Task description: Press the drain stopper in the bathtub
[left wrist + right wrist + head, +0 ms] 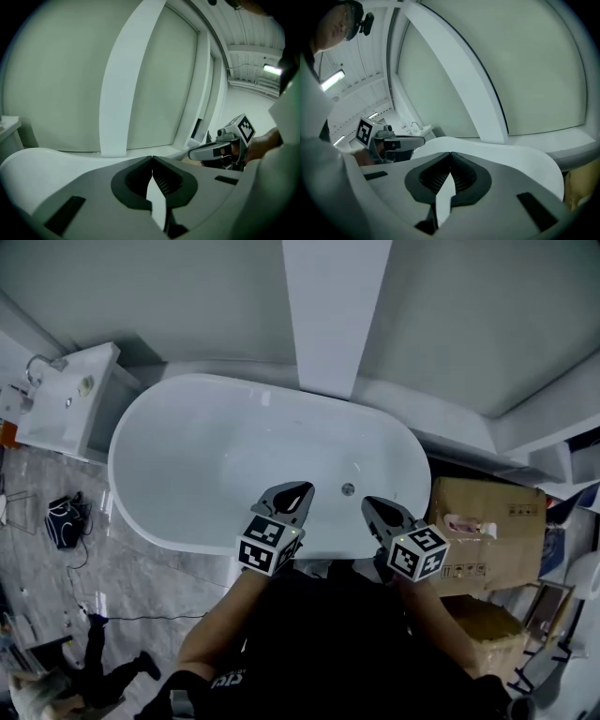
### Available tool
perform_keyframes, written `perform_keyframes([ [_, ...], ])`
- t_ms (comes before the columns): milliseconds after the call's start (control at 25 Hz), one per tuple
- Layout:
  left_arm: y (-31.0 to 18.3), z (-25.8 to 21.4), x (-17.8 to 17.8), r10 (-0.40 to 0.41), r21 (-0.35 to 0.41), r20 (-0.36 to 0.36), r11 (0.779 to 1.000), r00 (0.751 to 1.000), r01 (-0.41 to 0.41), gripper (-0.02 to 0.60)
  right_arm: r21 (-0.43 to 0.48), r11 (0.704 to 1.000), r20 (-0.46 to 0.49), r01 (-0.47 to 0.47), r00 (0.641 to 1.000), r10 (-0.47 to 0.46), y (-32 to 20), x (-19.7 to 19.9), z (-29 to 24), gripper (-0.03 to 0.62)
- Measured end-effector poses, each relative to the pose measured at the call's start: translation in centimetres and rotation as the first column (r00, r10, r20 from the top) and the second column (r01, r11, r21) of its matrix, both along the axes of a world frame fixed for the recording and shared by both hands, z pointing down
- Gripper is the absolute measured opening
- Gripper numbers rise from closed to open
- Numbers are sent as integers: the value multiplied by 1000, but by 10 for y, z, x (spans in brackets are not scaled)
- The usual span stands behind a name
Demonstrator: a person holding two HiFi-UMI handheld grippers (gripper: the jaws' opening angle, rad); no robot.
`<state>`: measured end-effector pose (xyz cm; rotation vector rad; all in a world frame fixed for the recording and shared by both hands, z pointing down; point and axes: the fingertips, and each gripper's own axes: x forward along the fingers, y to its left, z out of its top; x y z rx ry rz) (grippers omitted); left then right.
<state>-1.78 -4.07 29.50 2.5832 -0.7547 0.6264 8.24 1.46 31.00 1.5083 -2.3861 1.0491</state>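
In the head view a white oval bathtub [150, 427] fills the middle, and the small round metal drain stopper [348, 488] sits on its floor near the right end. I hold both grippers above the tub's near rim. The left gripper [300, 489] is shut and empty, a little left of the stopper. Just right of the stopper, the right gripper [368, 503] is also shut and empty. In the left gripper view the left gripper [152, 160] has its jaws meeting at the tips, with the right gripper [218, 150] beside it. The right gripper view shows the right gripper [450, 155] closed, with the left gripper [396, 140] at its left. The stopper is in neither gripper view.
A white pillar [333, 315] rises behind the tub. A white washbasin with a tap [66, 395] stands at the back left. Cardboard boxes [487, 531] sit close to the tub's right end. A black device and cables [64, 521] lie on the marble floor at left.
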Motion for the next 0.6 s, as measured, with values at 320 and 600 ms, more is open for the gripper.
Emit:
perform_keyframes([
  [320,1,11,71,-26,-27,29,999,999,27,17,-61,996,3,65,998,-65,8,62,36,14],
  [600,2,32,72,9,-43,54,999,999,-7,17,-98,993,-7,67,998,-68,-5,63,59,14],
])
